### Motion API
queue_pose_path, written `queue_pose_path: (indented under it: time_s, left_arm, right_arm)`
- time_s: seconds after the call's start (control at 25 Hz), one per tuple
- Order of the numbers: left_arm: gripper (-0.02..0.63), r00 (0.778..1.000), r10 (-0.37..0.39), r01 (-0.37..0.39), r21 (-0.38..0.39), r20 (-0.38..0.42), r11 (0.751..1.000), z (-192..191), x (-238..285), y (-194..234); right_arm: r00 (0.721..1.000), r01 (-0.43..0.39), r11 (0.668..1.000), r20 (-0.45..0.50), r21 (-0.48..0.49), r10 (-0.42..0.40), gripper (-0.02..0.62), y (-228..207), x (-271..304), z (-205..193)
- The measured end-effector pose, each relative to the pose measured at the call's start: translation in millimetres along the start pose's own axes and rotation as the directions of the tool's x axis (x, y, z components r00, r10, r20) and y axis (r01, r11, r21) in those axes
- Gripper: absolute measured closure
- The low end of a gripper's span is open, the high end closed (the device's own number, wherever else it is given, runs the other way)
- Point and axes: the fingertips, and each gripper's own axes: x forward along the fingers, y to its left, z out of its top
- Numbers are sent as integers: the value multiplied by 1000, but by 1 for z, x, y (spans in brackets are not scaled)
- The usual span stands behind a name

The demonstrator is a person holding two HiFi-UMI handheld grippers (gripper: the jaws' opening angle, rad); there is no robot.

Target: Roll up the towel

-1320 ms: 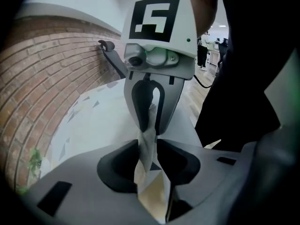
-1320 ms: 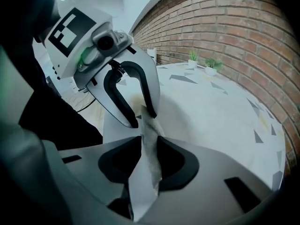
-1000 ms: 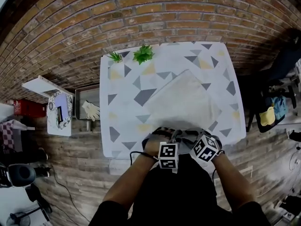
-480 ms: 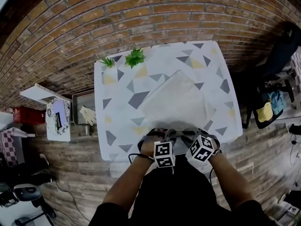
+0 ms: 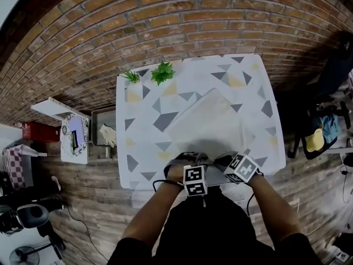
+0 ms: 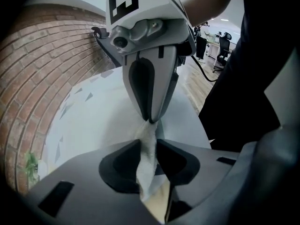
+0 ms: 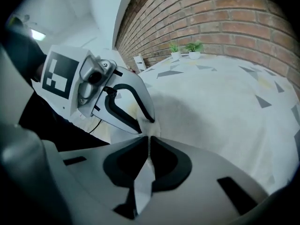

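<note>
1. The towel (image 5: 212, 123) lies flat on the counter (image 5: 143, 142), pale, right of centre and toward the near edge.
2. It sits corner-on, like a diamond: far corner points at the brick wall (image 5: 165, 15), near corner points at the person. Corner-to-corner axis runs near edge to wall. It looks about square, so I can't tell a longer side.
3. Near corner is lifted off the counter, pinched between both tools at the near edge.
4. Left tool (image 5: 188, 159): in the left gripper view (image 6: 149, 146) a bunched strip of towel (image 6: 146, 161) runs up through the jaws. The jaws stand partly apart, clamped on that fold, and have just been opening a little with the towel between them.
5. Right tool (image 5: 225, 160): in the right gripper view (image 7: 146, 142) the jaws are nearly together, clenched on a thin towel edge (image 7: 140, 184). They have just been closing on it.
6. The two tools sit just beside each other, tips almost meeting. A short stretch of towel spans tip to tip in the left gripper view.
7. The rest of the towel spreads flat beyond the tools in the right gripper view (image 7: 211, 102).
8. The counter has a white cover with grey and yellow triangles.
9. Two small plants (image 5: 162, 70) stand at the far left corner, against the wall, well apart from the towel.
</note>
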Motion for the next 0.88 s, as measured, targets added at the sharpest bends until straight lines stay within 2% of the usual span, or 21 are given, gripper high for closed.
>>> queue_pose_path:
  time_s: [0.08, 0.24, 0.4, 0.48, 0.56, 0.64, 0.72, 0.8, 0.88]
  left_arm:
    - [541, 1000, -12, 12, -28, -5, 1000, 0, 0, 2]
    - [561, 996, -86, 85, -131, 0, 988, -1, 0, 7]
    - [563, 984, -175, 180, -273, 43, 945, 0, -5, 10]
    - [565, 972, -220, 234, -329, 79, 915, 4, -8, 10]
    - [564, 961, -258, 276, -366, 96, 889, 6, -10, 9]
    - [565, 953, -287, 303, -379, 98, 874, 8, -10, 6]
    - [565, 954, -288, 299, -373, 87, 878, 9, -10, 6]
    - [565, 966, -250, 257, -352, 66, 900, 9, -9, 10]
    - [563, 980, -196, 198, -316, 38, 928, 9, -8, 14]
  right_arm:
    - [1000, -17, 1000, 5, -19, 17, 561, 0, -2, 2]
    - [998, 44, 992, 46, -120, -39, 542, -4, -11, 13]
    - [988, 87, 976, 142, -201, -59, 433, 5, -27, 30]
    - [991, 88, 963, 124, -256, -57, 425, 12, -25, 27]
    - [995, 95, 936, 57, -338, -80, 422, 15, -16, 15]
    - [992, 116, 905, 2, -410, -126, 436, 14, -7, 5]
    - [987, 141, 891, -12, -432, -162, 519, 8, -4, 0]
    - [988, 140, 902, -8, -409, -157, 543, 3, -2, -1]
    - [993, 109, 927, -9, -358, -120, 549, 0, -1, -1]
